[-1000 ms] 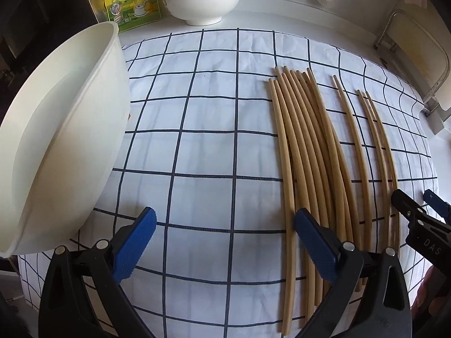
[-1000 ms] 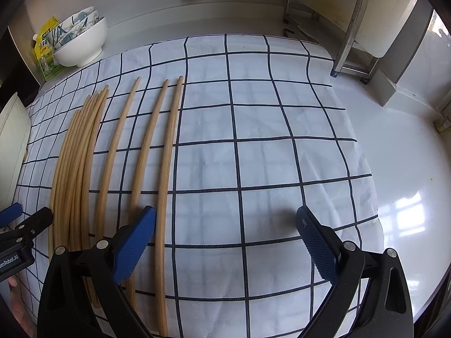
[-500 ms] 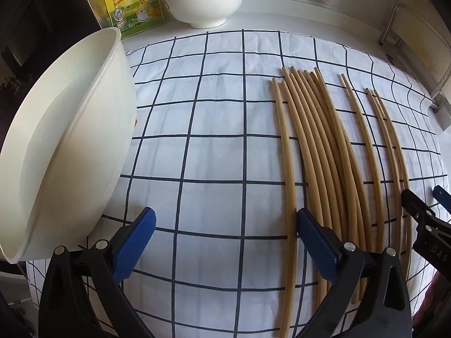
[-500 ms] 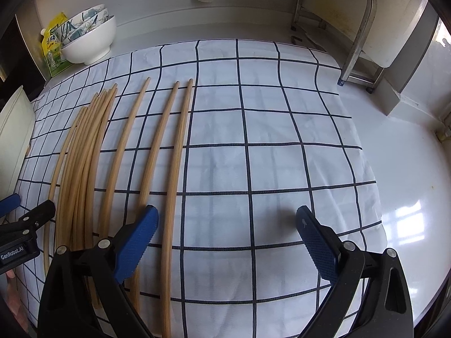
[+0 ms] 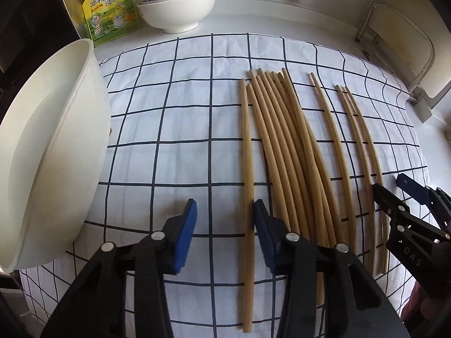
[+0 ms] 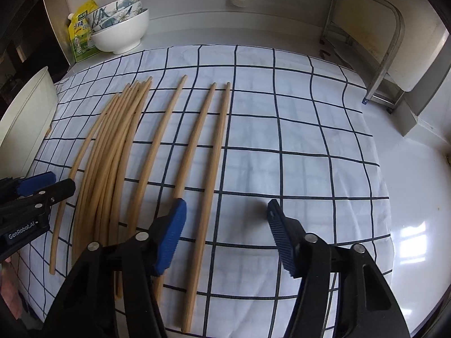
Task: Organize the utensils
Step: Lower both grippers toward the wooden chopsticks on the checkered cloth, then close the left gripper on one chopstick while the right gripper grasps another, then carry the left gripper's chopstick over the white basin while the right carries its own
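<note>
The chopsticks lie lengthwise on the checked cloth that covers the counter: a dense bundle in the middle of the cloth, one stray stick just on its white-basin side, and three looser sticks on the far side of the bundle from the basin. The left tongs have just been closing and now stand narrow, with only cloth between the blue pads; the stray stick passes just outside the pad nearer the bundle, touching or nearly so, so nothing is held. The right tongs have also just been closing and stand half-wide, with the outermost loose stick between the pads but not pinched. To do this step well, I judge each pair of tongs should centre on a single stick near its thick end, close squarely across it, and lift it level so it neither rolls nor drags its neighbours; the left would need to shift toward the bundle to straddle the stray stick. Readable writing: "GenRobot.AI" on the left tongs in the right wrist view, "DAS" on the right tongs in the left wrist view, and Chinese characters I cannot read reliably on the yellow-green pouch beyond the cloth beside the stacked bowls.
</note>
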Available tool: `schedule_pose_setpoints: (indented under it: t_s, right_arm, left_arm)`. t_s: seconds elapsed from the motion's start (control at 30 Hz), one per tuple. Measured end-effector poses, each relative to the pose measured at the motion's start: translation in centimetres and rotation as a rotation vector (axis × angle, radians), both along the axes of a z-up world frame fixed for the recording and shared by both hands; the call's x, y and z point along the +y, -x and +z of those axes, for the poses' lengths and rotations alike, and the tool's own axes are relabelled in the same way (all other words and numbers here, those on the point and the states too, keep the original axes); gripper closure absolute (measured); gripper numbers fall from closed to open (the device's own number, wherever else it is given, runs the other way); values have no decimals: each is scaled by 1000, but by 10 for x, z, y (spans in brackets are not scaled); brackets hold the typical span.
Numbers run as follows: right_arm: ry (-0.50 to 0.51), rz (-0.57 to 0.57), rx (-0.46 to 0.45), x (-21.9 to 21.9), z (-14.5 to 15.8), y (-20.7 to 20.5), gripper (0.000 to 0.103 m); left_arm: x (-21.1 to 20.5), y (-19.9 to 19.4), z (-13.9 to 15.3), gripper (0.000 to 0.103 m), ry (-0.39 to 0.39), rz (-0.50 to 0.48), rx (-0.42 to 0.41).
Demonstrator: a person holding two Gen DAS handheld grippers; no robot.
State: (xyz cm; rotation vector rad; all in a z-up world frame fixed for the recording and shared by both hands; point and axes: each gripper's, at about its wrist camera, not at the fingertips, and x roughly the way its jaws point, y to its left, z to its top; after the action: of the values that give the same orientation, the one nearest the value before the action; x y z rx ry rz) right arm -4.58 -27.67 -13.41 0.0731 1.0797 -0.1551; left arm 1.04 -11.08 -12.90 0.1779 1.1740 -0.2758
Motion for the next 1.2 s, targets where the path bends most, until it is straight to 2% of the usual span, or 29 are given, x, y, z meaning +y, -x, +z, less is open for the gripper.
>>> schedule_pose_setpoints:
  t_s: [0.07, 0.1, 0.13, 0.2, 0.43, 0.7, 0.77, 0.9, 1.07, 1.2]
  right_arm:
    - [-4, 15, 3, 2, 1, 0, 61]
    - [-4, 18, 6, 3, 2, 0, 74]
    - [-5, 18, 9, 4, 3, -1, 84]
    - [-3, 20, 19, 4, 3, -2, 96]
    - [-75, -2, 15, 0, 8, -1, 97]
    - [-116, 25, -69, 21, 62, -5, 97]
    - [-121, 56, -104, 38, 80, -12, 97]
    - [-137, 137, -158, 82, 104, -35, 97]
    - [-185, 253, -174, 143, 112, -74, 97]
    - [-218, 338, -166, 192, 110, -104, 97]
  left_arm:
    - [-3, 0, 1, 85, 5, -12, 5]
    - [-4, -1, 1, 92, 9, -16, 10]
    - [-3, -1, 1, 95, 18, -19, 17]
    - [0, -2, 1, 96, 28, -19, 24]
    - [6, -3, 9, 96, 64, -29, 31]
    - [27, -4, 60, 96, 141, -25, -48]
    - [43, -8, 76, 96, 158, -6, -75]
    - [83, -22, 98, 96, 140, 63, -127]
    - [149, -41, 116, 96, 119, 162, -180]
    - [202, -57, 118, 96, 88, 220, -197]
